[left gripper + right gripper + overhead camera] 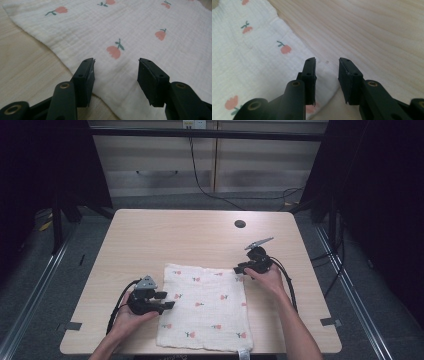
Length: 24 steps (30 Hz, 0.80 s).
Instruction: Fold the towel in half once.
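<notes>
Light wood-grain table [150, 235], rectangular, rounded corners, stands on grey floor. Round black cable hole [240, 224] near the far edge, right of centre. One thing lies directly on the top: a white crinkled muslin cloth [205, 307] with small red flower prints, spread flat in the near half, roughly square. Its near edge reaches the table's front edge; a small tag [243, 354] hangs over it at the near right corner. Far half of the tabletop bare wood. Strips of grey tape [73, 325] at the near left and near right corners.
</notes>
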Tool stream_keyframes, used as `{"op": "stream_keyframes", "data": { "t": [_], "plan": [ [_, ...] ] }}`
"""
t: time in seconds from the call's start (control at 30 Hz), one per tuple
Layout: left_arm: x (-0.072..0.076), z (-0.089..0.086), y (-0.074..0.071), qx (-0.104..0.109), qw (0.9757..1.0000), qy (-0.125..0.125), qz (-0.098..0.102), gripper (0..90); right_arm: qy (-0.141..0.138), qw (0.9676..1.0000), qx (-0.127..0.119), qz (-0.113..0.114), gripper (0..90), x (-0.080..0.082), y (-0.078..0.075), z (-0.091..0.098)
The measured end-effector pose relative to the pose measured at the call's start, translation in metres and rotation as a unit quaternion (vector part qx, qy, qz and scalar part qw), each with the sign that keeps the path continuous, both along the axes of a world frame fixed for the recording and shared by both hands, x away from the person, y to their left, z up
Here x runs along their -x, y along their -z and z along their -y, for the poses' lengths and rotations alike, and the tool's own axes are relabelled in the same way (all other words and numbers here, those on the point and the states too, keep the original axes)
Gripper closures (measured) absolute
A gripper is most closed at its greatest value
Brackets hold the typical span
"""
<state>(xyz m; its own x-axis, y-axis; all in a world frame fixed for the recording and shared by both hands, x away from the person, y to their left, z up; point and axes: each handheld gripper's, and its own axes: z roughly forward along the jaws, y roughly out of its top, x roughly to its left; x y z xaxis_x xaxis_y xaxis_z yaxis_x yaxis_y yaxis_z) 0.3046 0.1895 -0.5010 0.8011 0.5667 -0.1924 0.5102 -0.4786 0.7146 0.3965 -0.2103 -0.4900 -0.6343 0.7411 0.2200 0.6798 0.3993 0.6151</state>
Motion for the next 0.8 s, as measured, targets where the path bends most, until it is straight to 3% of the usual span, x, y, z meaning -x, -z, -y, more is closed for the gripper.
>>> {"op": "stream_keyframes", "data": {
  "t": [0.2,0.3,0.4,0.63,0.8],
  "plan": [
    [0.0,0.0,0.0,-0.001,1.0,0.002,0.003,47.4,-0.013,0.9998,0.013,-0.003,72.9,0.003,0.005,0.001],
    [0.001,0.001,0.0,-0.005,1.0,-0.001,0.003,47.3,-0.015,0.9997,0.019,-0.005,83.3,0.005,0.004,0.0],
    [0.001,0.001,-0.002,-0.009,1.0,-0.001,-0.001,48.6,-0.013,0.9999,0.007,-0.002,86.5,0.007,0.004,0.002],
    [-0.002,-0.002,-0.004,0.005,0.9998,-0.006,-0.016,50.8,0.011,0.9984,-0.053,0.017,87.5,0.008,-0.007,0.013],
    [-0.021,-0.003,-0.023,0.025,0.9995,-0.018,-0.002,52.3,0.006,0.9977,-0.064,0.024,87.6,0.01,-0.013,0.012]
  ]
}}
